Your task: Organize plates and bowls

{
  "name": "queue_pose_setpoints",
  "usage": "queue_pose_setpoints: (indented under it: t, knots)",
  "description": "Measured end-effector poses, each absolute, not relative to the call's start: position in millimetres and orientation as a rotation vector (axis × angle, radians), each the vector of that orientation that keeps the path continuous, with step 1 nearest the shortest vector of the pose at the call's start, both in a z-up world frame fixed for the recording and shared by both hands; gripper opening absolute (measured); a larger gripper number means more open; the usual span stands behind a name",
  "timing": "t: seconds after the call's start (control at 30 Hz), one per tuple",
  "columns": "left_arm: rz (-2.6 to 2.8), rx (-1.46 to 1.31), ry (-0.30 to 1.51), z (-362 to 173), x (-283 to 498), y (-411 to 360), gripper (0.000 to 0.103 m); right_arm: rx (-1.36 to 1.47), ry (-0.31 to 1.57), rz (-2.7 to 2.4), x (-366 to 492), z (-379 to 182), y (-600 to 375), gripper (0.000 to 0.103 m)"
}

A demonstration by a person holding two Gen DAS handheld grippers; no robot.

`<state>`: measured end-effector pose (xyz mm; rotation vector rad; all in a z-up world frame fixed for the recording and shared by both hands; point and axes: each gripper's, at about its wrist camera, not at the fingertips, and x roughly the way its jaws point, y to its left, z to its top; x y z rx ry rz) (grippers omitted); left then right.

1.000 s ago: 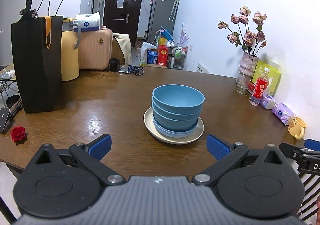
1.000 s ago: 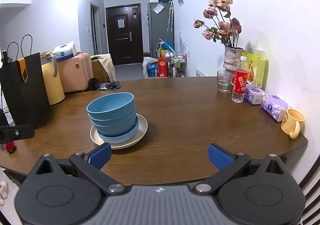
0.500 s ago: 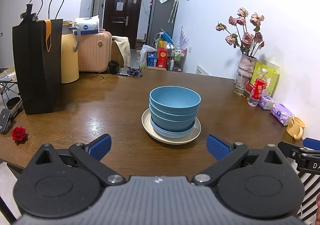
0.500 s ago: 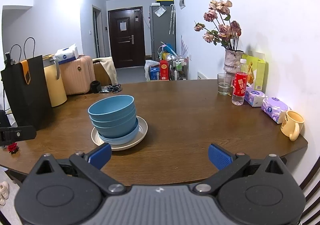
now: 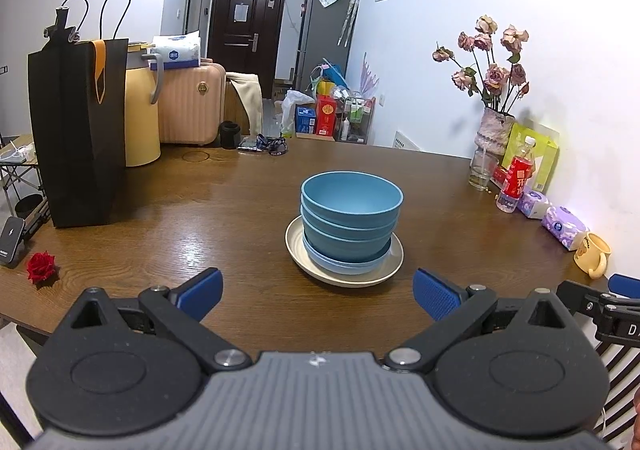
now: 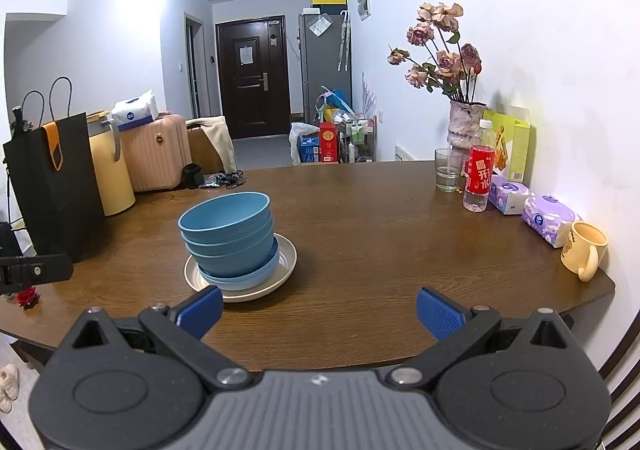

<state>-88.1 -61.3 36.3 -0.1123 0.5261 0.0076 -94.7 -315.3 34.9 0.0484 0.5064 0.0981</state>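
- Bowls sit nested, blue, on a cream plate mid-table; stack looks finished.
- We'd judge best to back off level, no nudging.
- Left gripper and right gripper: both released, empty, short of the plate.

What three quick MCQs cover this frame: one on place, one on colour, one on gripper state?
1. Where do the blue bowls sit?
A. stacked on the cream plate
B. beside the mug
C. inside the black bag

2. What colour is the mug?
A. red
B. yellow
C. blue

3. How do the left gripper and right gripper stand?
A. both shut on bowls
B. one holds the plate
C. both open, empty

Answers: 1 A, the stack rests on the plate; 2 B, a yellow mug at the table's edge; 3 C, pads spread wide with nothing between.
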Motion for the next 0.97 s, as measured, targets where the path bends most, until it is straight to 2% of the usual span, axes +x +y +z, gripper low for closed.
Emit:
queue_pose_setpoints:
  t: [0.97]
  knots:
    - [-0.016, -0.105, 0.501, 40.6, -102.4, -56.7, 0.103, 0.040, 0.493, 0.114, -102.9, 41.6, -305.7, 0.103]
